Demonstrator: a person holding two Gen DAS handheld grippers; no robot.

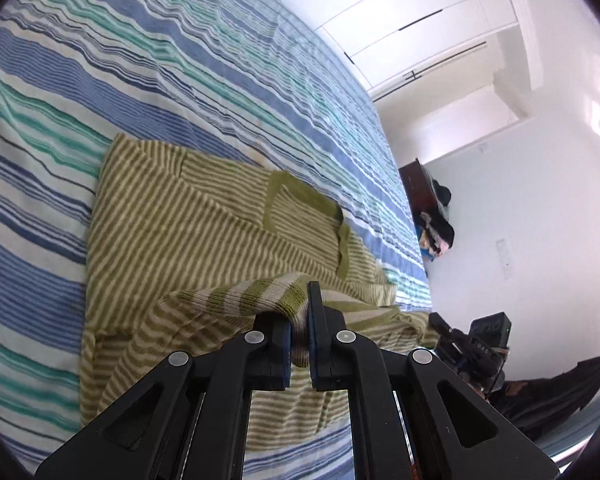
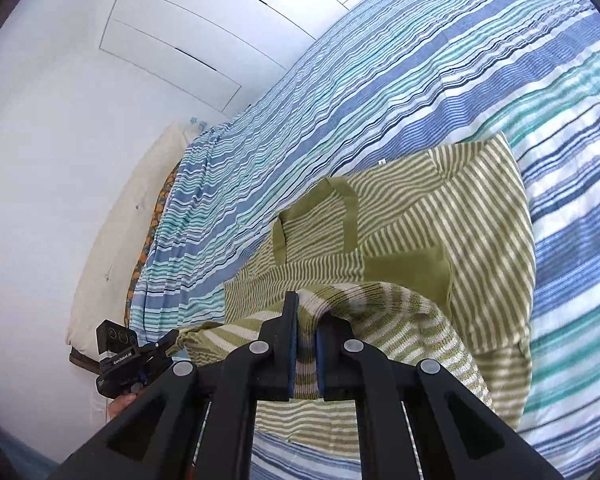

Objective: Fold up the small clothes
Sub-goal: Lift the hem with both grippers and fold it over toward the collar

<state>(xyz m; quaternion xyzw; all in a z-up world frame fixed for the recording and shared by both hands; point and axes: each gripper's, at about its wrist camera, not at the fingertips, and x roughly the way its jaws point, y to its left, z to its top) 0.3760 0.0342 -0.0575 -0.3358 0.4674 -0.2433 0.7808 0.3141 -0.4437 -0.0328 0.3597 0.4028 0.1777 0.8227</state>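
A small green-and-cream striped shirt [image 1: 188, 232] lies on the bed with its sleeves folded in over the body; it also shows in the right wrist view [image 2: 480, 240]. My left gripper [image 1: 299, 320] is shut on the near hem of the shirt and lifts it above the rest of the garment. My right gripper [image 2: 306, 320] is shut on the same hem further along, also raised. The lifted edge arches between the two grippers. The other gripper [image 2: 124, 356] shows at lower left in the right wrist view.
The bed has a blue, teal and white striped cover [image 1: 180, 60]. A white wardrobe [image 1: 400, 12] stands beyond the bed. A dark chair with piled clothes [image 1: 432, 212] stands by the wall. A cream pillow [image 2: 120, 232] lies at the bed's edge.
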